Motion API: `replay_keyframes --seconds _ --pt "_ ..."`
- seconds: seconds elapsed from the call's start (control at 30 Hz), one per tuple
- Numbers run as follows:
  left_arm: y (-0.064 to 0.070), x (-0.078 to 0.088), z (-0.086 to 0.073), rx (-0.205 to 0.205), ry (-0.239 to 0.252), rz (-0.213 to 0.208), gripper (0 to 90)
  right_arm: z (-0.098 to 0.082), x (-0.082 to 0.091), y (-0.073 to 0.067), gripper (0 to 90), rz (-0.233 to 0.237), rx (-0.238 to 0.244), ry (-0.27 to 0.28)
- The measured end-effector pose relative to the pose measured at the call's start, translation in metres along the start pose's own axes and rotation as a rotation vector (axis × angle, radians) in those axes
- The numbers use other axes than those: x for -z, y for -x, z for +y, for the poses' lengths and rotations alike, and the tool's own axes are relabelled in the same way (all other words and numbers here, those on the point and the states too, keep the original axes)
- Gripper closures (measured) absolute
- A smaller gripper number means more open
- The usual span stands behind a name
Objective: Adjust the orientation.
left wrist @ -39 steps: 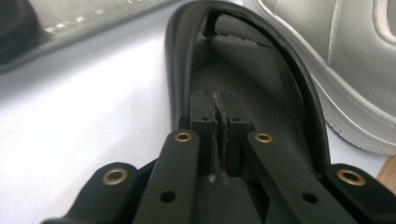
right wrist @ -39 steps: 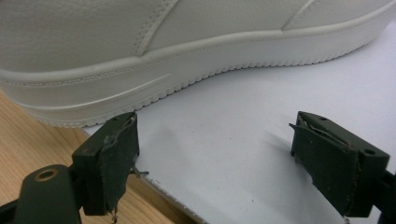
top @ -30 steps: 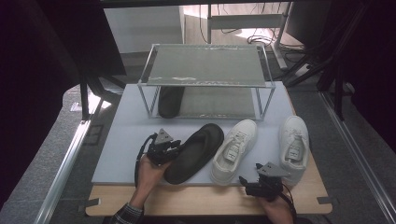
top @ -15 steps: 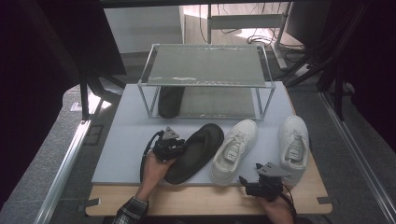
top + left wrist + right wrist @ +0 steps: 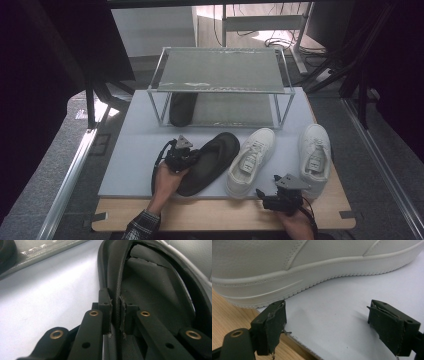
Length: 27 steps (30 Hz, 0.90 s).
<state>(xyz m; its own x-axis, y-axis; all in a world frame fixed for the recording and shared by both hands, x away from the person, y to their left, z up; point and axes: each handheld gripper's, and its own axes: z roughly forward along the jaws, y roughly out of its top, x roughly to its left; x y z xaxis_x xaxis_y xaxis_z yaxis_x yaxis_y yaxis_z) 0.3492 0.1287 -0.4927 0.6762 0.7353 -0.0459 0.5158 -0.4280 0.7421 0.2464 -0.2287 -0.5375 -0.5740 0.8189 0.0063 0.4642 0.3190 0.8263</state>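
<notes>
Left gripper [image 5: 115, 312], jaws just closing, pinches the black slipper's [image 5: 210, 161] thin rubbery rim; right gripper [image 5: 335, 325] gapes beside a stitched white sneaker [image 5: 312, 267].

Black slipper [image 5: 209, 162]: matt, rubbery-looking rim; grey lining inside appears soft and cracked along one seam. Left claw [image 5: 115, 312]: matt black plastic links with brass-coloured rivets; pads worn and frayed at the edges. Right claw [image 5: 335, 326]: same matt black finish, pads ragged and chipped. White sneaker [image 5: 312, 267]: smooth leather-like upper with stitched seams, ribbed rubber sole edge. Counter [image 5: 220, 214]: pale wood with visible grain, overlaid by a smooth matt light-grey mat [image 5: 140, 150]. Rack [image 5: 220, 75]: thin metal frame, grey matt shelf panels.
</notes>
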Motion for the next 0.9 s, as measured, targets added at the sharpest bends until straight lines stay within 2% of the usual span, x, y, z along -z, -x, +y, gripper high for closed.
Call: replay_keyframes --seconds 0.17,0.3,0.5,0.7,0.9 --pt "0.000 0.008 0.004 -0.012 0.007 0.011 81.5 0.000 0.000 0.000 15.4 0.000 0.000 0.000" --pt "-0.003 0.014 0.008 -0.004 0.019 0.008 81.6 0.000 0.000 0.000 15.4 0.000 0.000 0.000" --pt "-0.010 0.019 0.014 0.013 0.035 0.031 81.6 0.000 0.000 0.000 15.4 0.000 0.000 0.000" --pt "-0.019 0.018 0.019 0.047 0.050 0.045 81.6 0.000 0.000 0.000 15.4 0.000 0.000 0.000" --pt "-0.027 0.010 0.026 0.065 0.050 0.073 81.6 0.000 0.000 0.000 15.4 0.000 0.000 0.000"
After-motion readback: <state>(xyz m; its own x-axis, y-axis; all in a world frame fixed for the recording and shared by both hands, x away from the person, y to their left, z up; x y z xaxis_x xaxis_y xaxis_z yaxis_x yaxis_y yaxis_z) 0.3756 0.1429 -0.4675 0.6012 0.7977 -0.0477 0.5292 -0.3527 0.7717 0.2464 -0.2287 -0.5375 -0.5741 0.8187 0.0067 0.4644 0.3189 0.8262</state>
